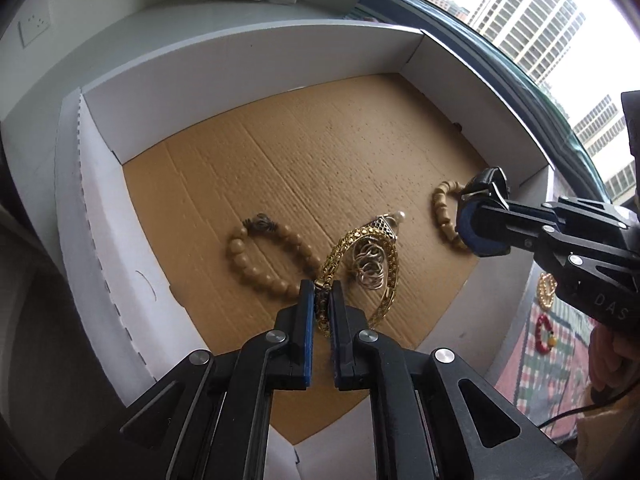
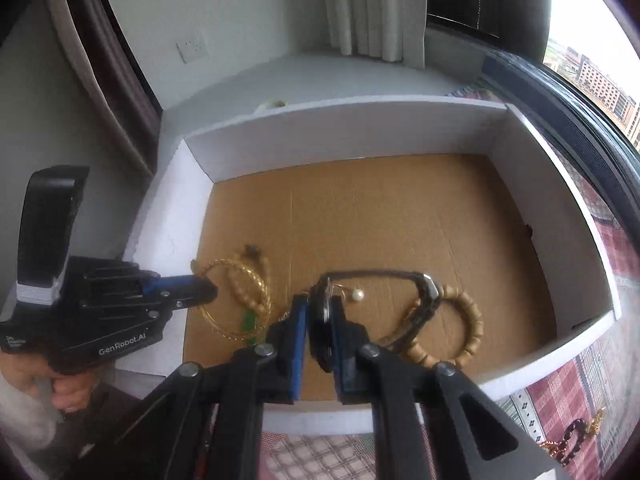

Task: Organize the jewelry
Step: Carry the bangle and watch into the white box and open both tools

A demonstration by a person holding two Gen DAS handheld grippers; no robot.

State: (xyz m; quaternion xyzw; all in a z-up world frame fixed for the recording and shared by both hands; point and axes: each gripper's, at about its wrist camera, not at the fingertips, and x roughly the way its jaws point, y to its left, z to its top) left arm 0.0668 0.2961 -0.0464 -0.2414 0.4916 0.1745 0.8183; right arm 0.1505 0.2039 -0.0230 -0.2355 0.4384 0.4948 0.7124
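Observation:
A white box (image 1: 248, 64) with a brown cardboard floor holds the jewelry. My left gripper (image 1: 321, 292) is shut on a gold chain bracelet (image 1: 390, 276) low over the floor; it also shows in the right wrist view (image 2: 208, 290). A tan bead bracelet (image 1: 260, 264) lies to its left, and silver rings (image 1: 370, 266) with a pearl piece (image 1: 394, 220) lie inside the gold loop. My right gripper (image 2: 320, 312) is shut on a black watch (image 2: 426, 300) over a second tan bead bracelet (image 2: 472, 320), near the box's right side (image 1: 480, 216).
Outside the box on a checkered cloth (image 2: 560, 392) lie a gold piece (image 1: 546, 290), a red bracelet (image 1: 544, 332) and a dark bead bracelet (image 2: 572, 440). A window (image 1: 540, 20) is on the right, and a curtain (image 2: 368, 8) and a wall socket (image 2: 194, 50) are behind.

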